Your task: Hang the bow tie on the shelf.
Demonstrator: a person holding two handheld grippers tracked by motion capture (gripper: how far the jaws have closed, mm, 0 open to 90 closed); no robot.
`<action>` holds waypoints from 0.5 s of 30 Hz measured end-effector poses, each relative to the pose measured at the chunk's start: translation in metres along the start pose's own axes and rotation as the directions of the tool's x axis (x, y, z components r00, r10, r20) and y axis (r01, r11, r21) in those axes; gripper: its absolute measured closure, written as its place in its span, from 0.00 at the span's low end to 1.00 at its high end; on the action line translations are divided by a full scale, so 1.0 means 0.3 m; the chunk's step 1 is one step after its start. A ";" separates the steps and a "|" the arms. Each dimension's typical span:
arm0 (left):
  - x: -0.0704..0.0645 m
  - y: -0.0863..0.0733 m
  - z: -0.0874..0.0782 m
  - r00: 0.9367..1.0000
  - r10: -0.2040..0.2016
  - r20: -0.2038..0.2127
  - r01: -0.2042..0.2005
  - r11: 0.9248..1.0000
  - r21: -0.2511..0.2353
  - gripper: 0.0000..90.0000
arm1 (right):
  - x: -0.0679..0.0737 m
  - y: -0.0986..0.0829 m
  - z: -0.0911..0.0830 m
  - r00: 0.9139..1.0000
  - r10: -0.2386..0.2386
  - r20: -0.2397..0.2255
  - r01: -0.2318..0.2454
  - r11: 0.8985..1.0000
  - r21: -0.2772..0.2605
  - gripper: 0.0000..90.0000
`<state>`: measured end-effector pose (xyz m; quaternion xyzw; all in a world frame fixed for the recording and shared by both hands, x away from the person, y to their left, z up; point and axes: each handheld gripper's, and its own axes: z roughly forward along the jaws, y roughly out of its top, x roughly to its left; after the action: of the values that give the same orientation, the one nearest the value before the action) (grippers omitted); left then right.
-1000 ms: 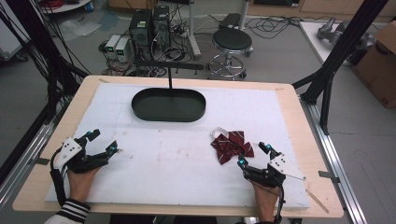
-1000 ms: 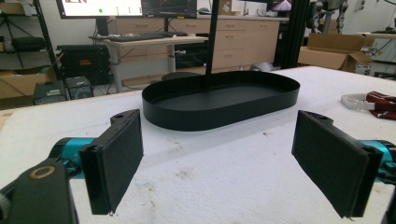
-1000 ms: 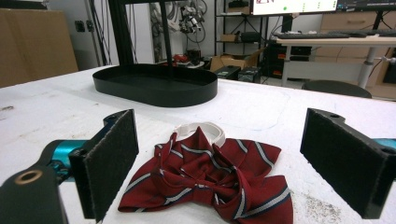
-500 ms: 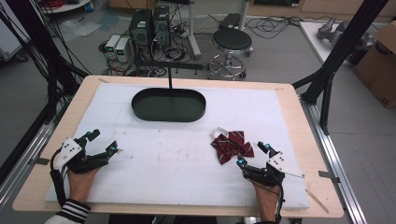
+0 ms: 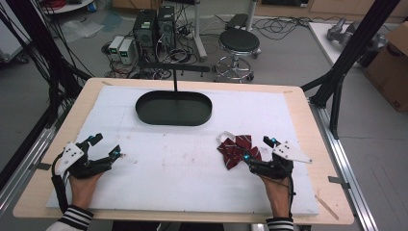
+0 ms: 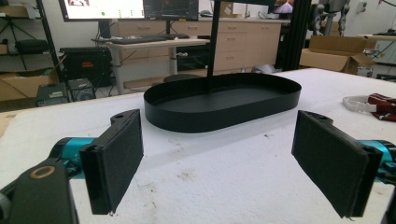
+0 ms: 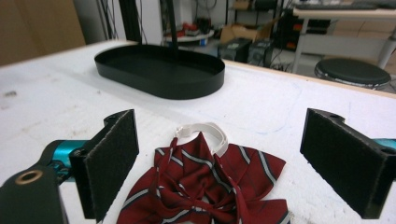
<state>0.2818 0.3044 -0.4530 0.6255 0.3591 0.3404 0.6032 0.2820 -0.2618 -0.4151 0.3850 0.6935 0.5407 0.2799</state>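
Bow tie cut off, forearms out of frame

In the right claw view the red striped bow tie runs off the bottom edge; in the left claw view it is clipped at the right edge, too little showing to read its shape.

Light is even and fairly bright, coming from overhead; shadows are soft and short. The white worktop reads bright without blown glare. The high view is soft and low in detail, with straight lines bowing toward its corners. In both gripper views the near fingers are slightly blurred, and the background at 12 o'clock looks hazy.
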 end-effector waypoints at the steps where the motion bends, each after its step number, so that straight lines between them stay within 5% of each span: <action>1: 0.000 0.000 0.000 1.000 -0.003 0.000 0.003 1.000 0.000 0.19 | -0.004 0.011 0.009 1.000 -0.001 -0.004 0.001 1.000 0.018 0.12; 6: 0.002 0.000 0.000 1.000 -0.009 0.001 0.009 1.000 -0.003 0.19 | -0.020 0.052 0.057 0.999 -0.003 -0.034 0.006 0.995 0.096 0.12; 8: 0.004 0.000 -0.001 1.000 -0.013 0.001 0.013 1.000 -0.004 0.19 | -0.025 0.077 0.098 0.999 -0.012 -0.037 0.018 0.986 0.167 0.12; 15: 0.004 0.000 -0.001 1.000 -0.017 -0.001 0.017 1.000 -0.005 0.19 | -0.033 0.110 0.167 0.999 -0.032 -0.011 0.033 0.966 0.257 0.17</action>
<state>0.2822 0.3057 -0.4532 0.6208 0.3639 0.3362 0.6075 0.3355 -0.2394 -0.3964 0.4050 0.7649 0.4429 0.2342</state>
